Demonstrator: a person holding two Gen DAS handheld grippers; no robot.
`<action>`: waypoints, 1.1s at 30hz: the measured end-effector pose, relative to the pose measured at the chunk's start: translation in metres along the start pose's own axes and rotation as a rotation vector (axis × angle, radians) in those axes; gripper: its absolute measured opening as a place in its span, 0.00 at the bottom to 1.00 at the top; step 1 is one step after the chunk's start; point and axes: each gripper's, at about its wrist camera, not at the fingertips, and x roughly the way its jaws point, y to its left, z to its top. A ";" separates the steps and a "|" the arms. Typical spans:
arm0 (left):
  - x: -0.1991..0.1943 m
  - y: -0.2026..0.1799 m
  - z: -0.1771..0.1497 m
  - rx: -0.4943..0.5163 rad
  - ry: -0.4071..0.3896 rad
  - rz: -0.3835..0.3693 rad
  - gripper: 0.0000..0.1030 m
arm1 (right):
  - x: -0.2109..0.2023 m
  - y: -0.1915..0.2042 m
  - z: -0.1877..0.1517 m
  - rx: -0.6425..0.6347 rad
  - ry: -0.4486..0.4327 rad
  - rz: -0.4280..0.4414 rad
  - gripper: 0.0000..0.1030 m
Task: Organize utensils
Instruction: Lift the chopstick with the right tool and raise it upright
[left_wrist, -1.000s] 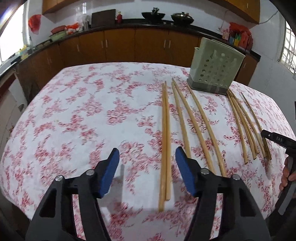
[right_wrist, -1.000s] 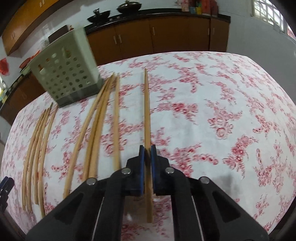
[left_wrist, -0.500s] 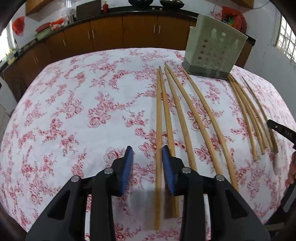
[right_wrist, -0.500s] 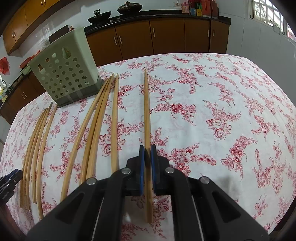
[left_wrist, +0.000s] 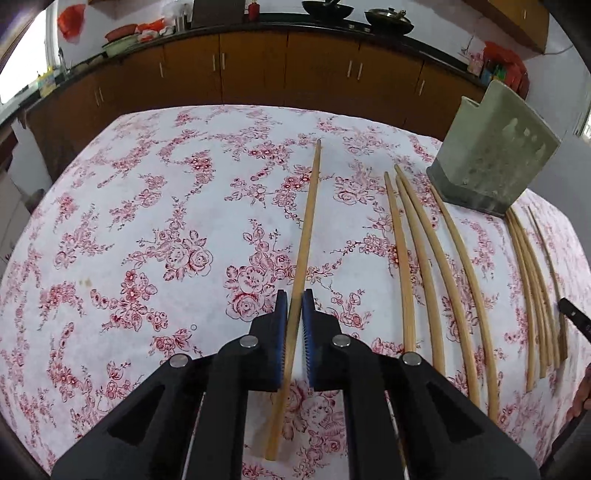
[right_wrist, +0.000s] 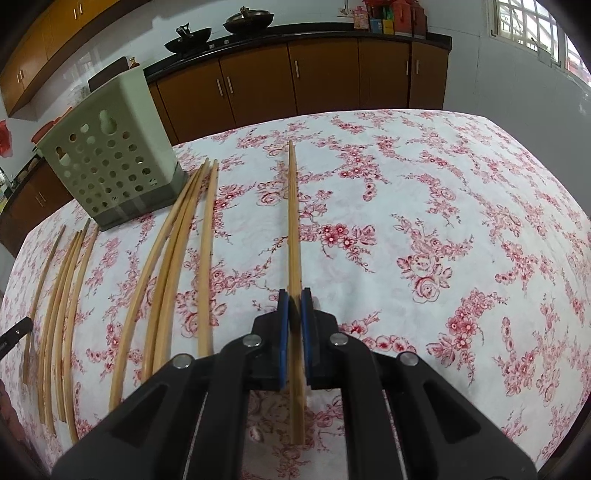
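The left hand-held gripper (left_wrist: 294, 306) is clenched on one wooden chopstick (left_wrist: 305, 243) lying on the floral-clothed table (left_wrist: 147, 221). The right hand-held gripper (right_wrist: 294, 306) grips a chopstick pair (right_wrist: 293, 221). More chopsticks (right_wrist: 173, 258) lie near the perforated green utensil holder (right_wrist: 110, 162).

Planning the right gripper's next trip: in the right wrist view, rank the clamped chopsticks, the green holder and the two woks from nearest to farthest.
1. chopsticks, clamped in the right gripper.
2. green holder, upper left on the table.
3. woks, on the far counter, too close to separate.
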 end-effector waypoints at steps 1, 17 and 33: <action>-0.002 0.001 -0.002 0.004 0.000 -0.014 0.09 | -0.001 0.000 -0.001 -0.002 0.001 0.002 0.08; -0.012 -0.013 -0.028 0.169 -0.060 0.016 0.10 | -0.014 -0.001 -0.019 -0.039 -0.014 0.014 0.08; -0.013 -0.019 -0.030 0.209 -0.061 0.030 0.10 | -0.014 0.001 -0.019 -0.067 -0.021 -0.008 0.08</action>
